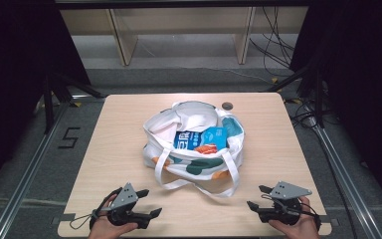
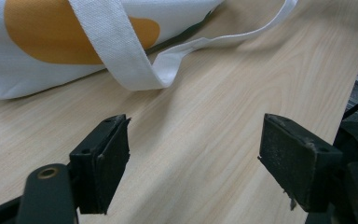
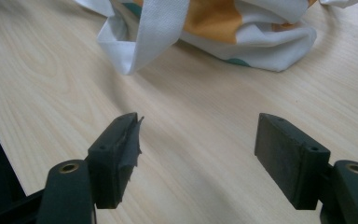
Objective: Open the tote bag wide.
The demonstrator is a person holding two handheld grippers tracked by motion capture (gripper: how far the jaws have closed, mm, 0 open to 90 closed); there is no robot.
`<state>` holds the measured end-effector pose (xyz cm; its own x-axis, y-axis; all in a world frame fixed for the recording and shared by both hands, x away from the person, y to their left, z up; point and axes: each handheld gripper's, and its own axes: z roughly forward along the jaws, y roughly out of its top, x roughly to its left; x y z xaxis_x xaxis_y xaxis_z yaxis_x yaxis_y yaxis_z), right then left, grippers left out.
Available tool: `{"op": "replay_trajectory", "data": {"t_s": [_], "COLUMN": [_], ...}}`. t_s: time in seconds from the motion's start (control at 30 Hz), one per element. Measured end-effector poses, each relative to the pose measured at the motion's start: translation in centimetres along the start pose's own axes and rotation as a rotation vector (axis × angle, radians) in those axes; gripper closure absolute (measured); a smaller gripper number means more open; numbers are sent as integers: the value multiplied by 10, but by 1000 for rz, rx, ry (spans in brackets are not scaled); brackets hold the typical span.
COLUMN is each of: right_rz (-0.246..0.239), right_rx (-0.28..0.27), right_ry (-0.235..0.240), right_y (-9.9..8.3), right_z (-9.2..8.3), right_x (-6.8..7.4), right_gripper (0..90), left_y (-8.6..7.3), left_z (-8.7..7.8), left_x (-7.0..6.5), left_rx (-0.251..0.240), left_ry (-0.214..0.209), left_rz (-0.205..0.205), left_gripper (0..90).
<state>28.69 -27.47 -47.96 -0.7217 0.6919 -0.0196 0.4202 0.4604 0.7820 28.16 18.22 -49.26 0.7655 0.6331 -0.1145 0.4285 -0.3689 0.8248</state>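
A white tote bag [image 1: 194, 144] with teal and orange patches lies open in the middle of the table, its straps [image 1: 199, 185] trailing toward the front. Inside it I see a blue snack packet [image 1: 202, 139]. My left gripper [image 1: 150, 203] rests near the front left edge, open and holding nothing; in its own view the left gripper [image 2: 193, 158] faces a looped strap [image 2: 135, 65] and the bag's orange patch [image 2: 51, 37]. My right gripper [image 1: 257, 197] sits at the front right, open too. The right gripper [image 3: 196, 156] looks at a strap end [image 3: 144, 42] and the bag's corner [image 3: 261, 51].
The light wooden table [image 1: 114, 149] has a small dark round cap [image 1: 227, 105] near its far edge. Wooden shelving legs [image 1: 124, 45] and cables [image 1: 273, 45] lie on the floor beyond. Dark curtains and metal rails flank both sides.
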Motion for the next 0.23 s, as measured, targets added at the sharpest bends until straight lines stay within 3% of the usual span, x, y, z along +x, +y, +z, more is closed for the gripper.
{"op": "replay_trajectory", "data": {"t_s": [0.23], "right_rz": [7], "right_rx": [-1], "right_ry": [4], "right_y": [0], "right_z": [0], "right_x": [0], "right_gripper": [316], "left_y": [0], "left_z": [1], "left_x": [1], "left_rx": [-2], "left_ry": [-4], "left_rz": [17], "left_gripper": [233]}}
